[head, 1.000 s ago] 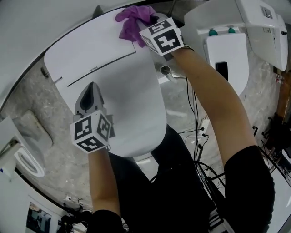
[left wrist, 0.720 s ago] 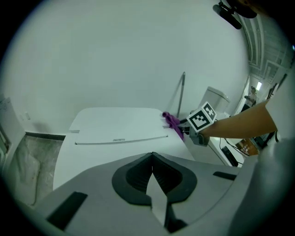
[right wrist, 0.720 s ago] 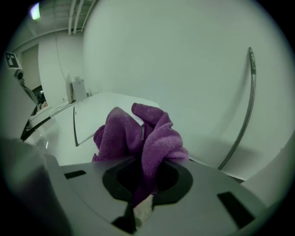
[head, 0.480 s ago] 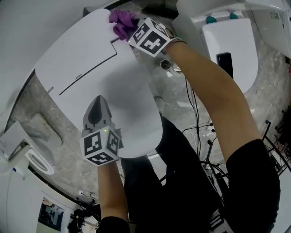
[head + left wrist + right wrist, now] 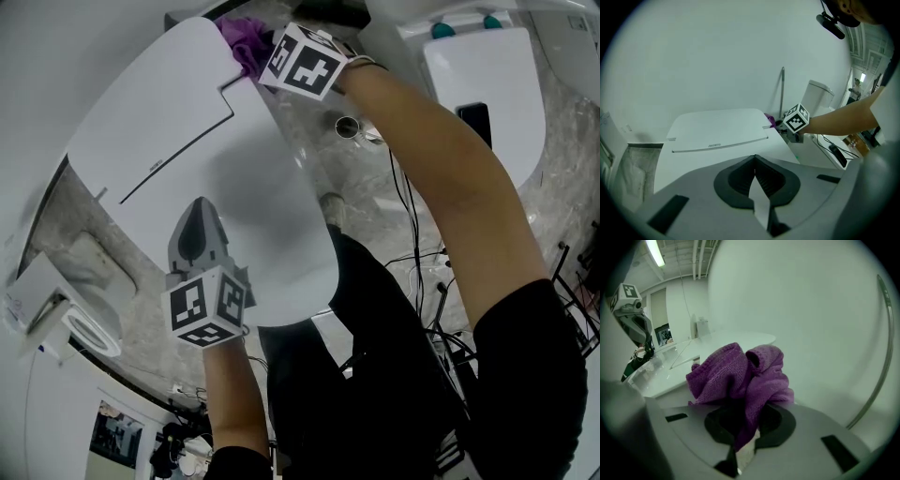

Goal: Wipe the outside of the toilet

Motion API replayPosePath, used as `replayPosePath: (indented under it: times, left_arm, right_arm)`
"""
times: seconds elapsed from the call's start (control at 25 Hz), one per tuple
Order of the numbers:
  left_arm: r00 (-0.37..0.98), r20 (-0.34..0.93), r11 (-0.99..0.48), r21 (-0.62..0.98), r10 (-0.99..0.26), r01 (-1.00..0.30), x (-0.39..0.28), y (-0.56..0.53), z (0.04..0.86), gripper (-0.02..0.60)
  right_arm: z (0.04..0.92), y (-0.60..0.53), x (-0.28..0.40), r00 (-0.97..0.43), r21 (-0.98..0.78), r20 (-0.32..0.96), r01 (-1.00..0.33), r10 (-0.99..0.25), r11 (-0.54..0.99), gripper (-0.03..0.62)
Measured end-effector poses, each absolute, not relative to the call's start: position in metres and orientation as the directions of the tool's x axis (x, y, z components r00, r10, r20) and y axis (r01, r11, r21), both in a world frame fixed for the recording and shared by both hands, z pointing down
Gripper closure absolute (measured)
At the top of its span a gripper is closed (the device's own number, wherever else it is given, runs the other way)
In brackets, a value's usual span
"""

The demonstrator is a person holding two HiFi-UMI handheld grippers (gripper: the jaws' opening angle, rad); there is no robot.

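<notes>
The white toilet [image 5: 225,178] fills the middle of the head view, lid down, its flat rear section [image 5: 717,129] toward the wall. My right gripper [image 5: 255,49] is shut on a crumpled purple cloth [image 5: 740,376], held against the toilet's far right rear corner beside the wall; the cloth [image 5: 240,37] peeks out beyond its marker cube. My left gripper [image 5: 197,230] hovers over the near part of the lid, jaws closed together with nothing between them. From the left gripper view the right gripper [image 5: 790,133] and a sliver of purple cloth [image 5: 771,121] show at the lid's back right.
A second white toilet [image 5: 483,103] stands to the right with a dark phone-like object [image 5: 475,122] on its lid. Cables [image 5: 412,244] trail over the marbled floor. A floor drain [image 5: 348,126] lies between the toilets. A curved metal pipe [image 5: 881,348] rises by the wall.
My right gripper has carried the cloth farther back along the toilet's right rear edge toward the wall. The left gripper has stayed over the lid.
</notes>
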State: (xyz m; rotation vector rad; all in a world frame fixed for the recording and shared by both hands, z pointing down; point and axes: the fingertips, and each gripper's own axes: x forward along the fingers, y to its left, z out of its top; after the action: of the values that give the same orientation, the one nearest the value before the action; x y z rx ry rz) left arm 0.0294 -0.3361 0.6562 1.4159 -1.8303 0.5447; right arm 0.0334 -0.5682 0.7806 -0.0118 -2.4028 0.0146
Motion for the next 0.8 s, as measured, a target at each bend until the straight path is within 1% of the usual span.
replayPosePath:
  times: [0.16, 0.4, 0.68, 0.8]
  left_arm:
    - [-0.11, 0.778, 0.298, 0.103, -0.619, -0.949, 0.032, -0.335, 0.664, 0.574]
    - [-0.113, 0.78, 0.3, 0.099, -0.615, -0.949, 0.033, -0.333, 0.665, 0.574]
    - [-0.092, 0.792, 0.286, 0.108, -0.604, -0.952, 0.041, -0.324, 0.667, 0.574]
    - [-0.071, 0.799, 0.273, 0.119, -0.597, -0.955, 0.049, -0.319, 0.669, 0.574]
  right_arm:
    - [0.788, -0.568, 0.036, -0.75, -0.031, 0.661, -0.027, 0.0, 0.999, 0.548]
    - [0.801, -0.559, 0.045, -0.724, 0.004, 0.69, -0.013, -0.012, 1.0, 0.548]
    - [0.821, -0.526, 0.07, -0.683, -0.06, 0.729, 0.004, 0.047, 0.998, 0.548]
    - [0.831, -0.51, 0.085, -0.668, -0.086, 0.742, -0.008, 0.059, 0.996, 0.548]
